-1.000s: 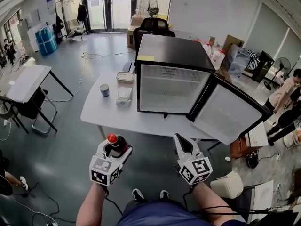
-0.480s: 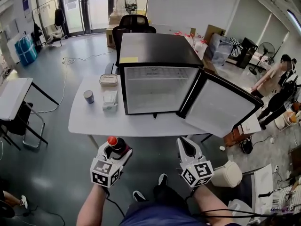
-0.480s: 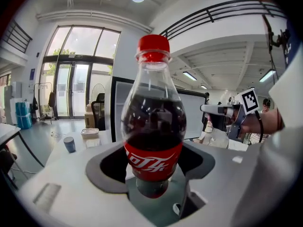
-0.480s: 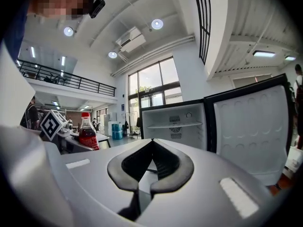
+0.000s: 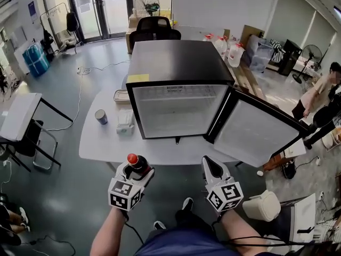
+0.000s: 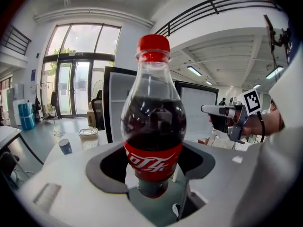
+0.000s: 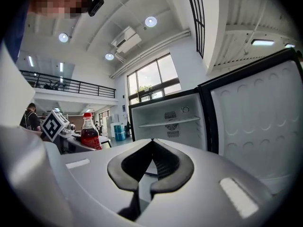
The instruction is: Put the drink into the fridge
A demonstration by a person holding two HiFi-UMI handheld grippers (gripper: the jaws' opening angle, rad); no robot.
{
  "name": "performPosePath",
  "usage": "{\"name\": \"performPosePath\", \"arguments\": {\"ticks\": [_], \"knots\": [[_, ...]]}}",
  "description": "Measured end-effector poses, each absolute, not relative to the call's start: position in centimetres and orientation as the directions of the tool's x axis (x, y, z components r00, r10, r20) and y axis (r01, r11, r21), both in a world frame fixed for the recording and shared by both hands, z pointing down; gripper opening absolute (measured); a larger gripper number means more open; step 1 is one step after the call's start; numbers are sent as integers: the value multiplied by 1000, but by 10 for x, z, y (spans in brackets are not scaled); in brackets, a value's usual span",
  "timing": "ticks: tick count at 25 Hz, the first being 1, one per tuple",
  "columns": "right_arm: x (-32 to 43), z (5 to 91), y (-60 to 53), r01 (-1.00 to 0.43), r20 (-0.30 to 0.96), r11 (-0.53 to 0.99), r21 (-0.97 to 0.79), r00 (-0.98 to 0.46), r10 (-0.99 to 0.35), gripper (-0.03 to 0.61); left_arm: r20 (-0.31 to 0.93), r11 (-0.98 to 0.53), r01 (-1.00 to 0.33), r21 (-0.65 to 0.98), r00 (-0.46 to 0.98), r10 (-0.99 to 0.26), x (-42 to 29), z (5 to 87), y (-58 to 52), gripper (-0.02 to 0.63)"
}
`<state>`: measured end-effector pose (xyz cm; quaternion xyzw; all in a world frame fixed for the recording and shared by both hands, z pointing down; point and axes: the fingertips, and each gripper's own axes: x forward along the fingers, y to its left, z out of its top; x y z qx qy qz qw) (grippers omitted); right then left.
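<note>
A cola bottle (image 5: 134,162) with a red cap and red label stands upright in my left gripper (image 5: 134,170), whose jaws are shut on the bottle (image 6: 153,126) near its base. The black mini fridge (image 5: 176,68) stands on the white table (image 5: 101,143) with its door (image 5: 256,129) swung open to the right; its white inside (image 5: 176,108) has one shelf near the top. In the right gripper view the fridge interior (image 7: 173,122) lies straight ahead. My right gripper (image 5: 211,167) is shut with nothing in it, its pads (image 7: 163,167) touching. Both grippers hover in front of the table's near edge.
On the table left of the fridge sit a blue cup (image 5: 101,117), a white packet (image 5: 126,122) and a clear lidded box (image 5: 120,95). A black chair (image 5: 153,31) stands behind the fridge. A second white table (image 5: 18,111) is at the left. People stand at the far right (image 5: 319,92).
The view has closed in on the fridge, which now looks larger and more centred. Both grippers keep their places below it, the bottle still held.
</note>
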<state>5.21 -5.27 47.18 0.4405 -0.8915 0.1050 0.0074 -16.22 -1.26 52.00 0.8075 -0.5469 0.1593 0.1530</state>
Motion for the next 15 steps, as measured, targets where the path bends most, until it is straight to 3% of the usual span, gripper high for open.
{"name": "performPosePath", "arguments": {"ticks": [15], "knots": [[94, 482, -133, -720, 118, 653, -235, -688, -716, 3, 429, -272, -961, 45, 265, -863, -115, 532, -131, 313]]}}
